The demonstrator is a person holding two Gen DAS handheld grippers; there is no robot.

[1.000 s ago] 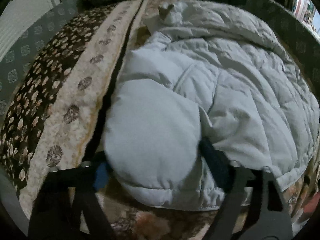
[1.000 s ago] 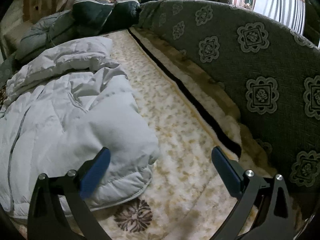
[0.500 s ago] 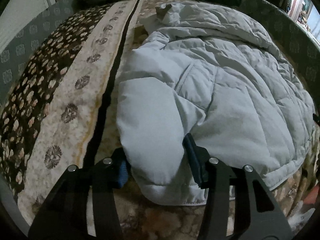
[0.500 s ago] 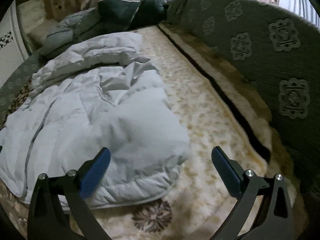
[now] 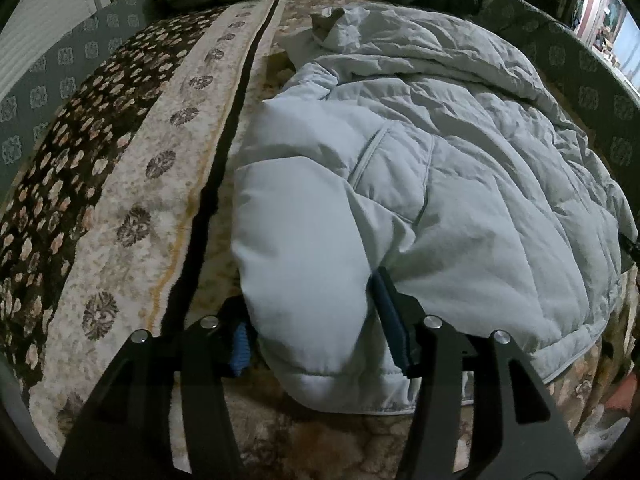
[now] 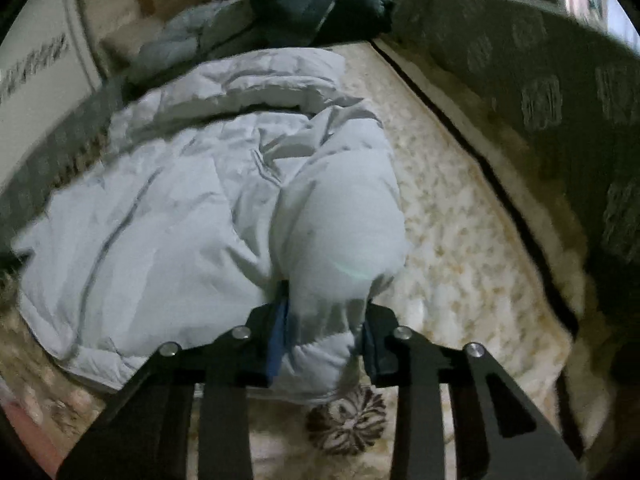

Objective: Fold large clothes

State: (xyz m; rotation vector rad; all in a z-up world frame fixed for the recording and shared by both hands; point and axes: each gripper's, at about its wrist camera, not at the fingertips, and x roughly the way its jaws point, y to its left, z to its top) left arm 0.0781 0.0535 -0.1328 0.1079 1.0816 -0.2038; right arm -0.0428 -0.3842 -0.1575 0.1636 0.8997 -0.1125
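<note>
A pale grey-blue puffer jacket (image 5: 440, 160) lies spread on a patterned blanket. In the left wrist view my left gripper (image 5: 316, 332) is shut on the jacket's left sleeve (image 5: 304, 264) near the cuff, blue pads pressing both sides. In the right wrist view the jacket (image 6: 160, 216) fills the left half. My right gripper (image 6: 324, 336) is shut on the right sleeve (image 6: 340, 248) near its cuff.
The floral blanket (image 5: 132, 184) covers a sofa seat. A grey patterned backrest (image 6: 560, 92) runs along the right in the right wrist view. Dark jackets (image 6: 316, 8) are piled at the far end. A white panel (image 5: 44, 12) stands at the left.
My left gripper has closed from wide open onto the left sleeve. My right gripper has swung left from the blanket and closed on the right sleeve.
</note>
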